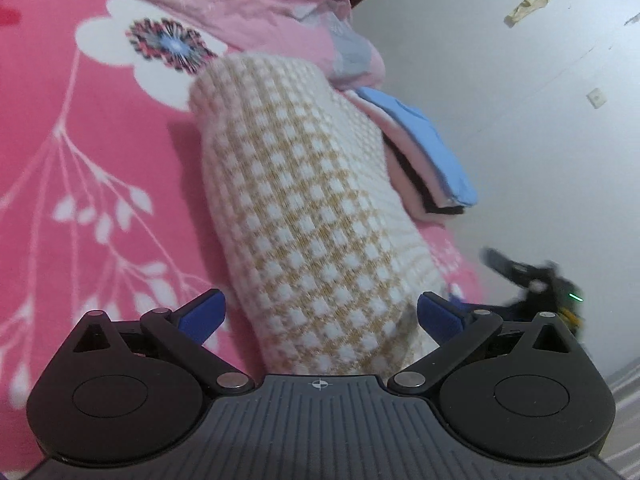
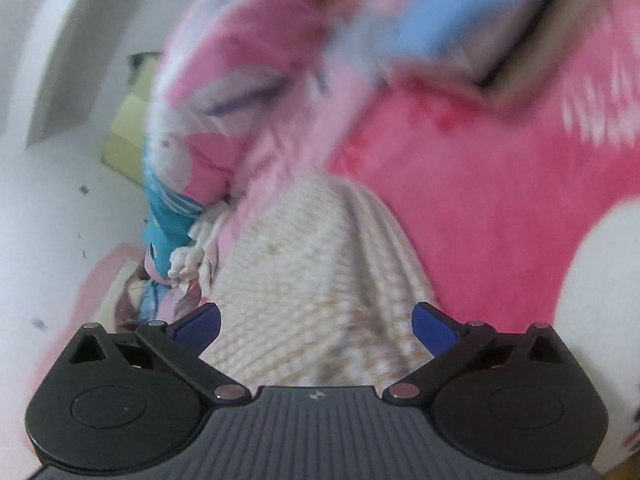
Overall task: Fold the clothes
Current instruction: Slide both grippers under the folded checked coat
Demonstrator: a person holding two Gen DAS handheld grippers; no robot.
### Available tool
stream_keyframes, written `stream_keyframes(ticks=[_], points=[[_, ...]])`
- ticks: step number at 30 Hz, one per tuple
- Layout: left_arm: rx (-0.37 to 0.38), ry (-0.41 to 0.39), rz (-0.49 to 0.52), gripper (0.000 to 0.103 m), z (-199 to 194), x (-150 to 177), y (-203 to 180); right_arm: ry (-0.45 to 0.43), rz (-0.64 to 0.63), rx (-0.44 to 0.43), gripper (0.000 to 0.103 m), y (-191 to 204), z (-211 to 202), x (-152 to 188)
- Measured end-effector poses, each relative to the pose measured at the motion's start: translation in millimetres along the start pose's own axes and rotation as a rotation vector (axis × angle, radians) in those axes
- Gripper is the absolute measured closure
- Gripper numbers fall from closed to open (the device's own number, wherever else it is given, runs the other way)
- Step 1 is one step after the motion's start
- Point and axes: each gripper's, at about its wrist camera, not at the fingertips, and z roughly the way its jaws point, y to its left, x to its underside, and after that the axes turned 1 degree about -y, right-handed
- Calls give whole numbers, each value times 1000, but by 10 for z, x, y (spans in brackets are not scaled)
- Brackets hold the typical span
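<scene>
Left gripper (image 1: 320, 316) spread wide, nothing clamped; right gripper (image 2: 316, 320) likewise wide and empty. Just beyond both, a checked cream-and-tan knit garment (image 1: 304, 208) lying folded into a long narrow bundle on the pink floral bedspread (image 1: 80, 160). Beside it, a stack of folded clothes (image 1: 432, 160). Seemingly near finished; perhaps one more fold and stacking left. Right view blurred.

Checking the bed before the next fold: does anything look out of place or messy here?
Nothing looks damaged. The checked knit garment lies folded on the pink floral bedspread, beside a neat folded stack. Only the rumpled pink bedding behind looks untidy. Both grippers stand open, holding nothing.
</scene>
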Motion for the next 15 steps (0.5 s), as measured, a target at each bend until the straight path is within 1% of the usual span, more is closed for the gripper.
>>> stream_keyframes(ticks=[3,4,7,10,15], points=[[40,20,-12,0,79,20,36,82,43,-19,0,-192,225,-78],[53,26,-12,0,106,20,41,105,37,-26,0,-206,280,-95],[84,44,-12,0,190,17,56,172,-14,-48,0,-149,409,-124],[97,54,-17,0,261,8,57,253,-62,-68,0,-98,532,-136],[106,76,-40,0,358,-56,65,372,-90,-157,0,-97,701,-264]])
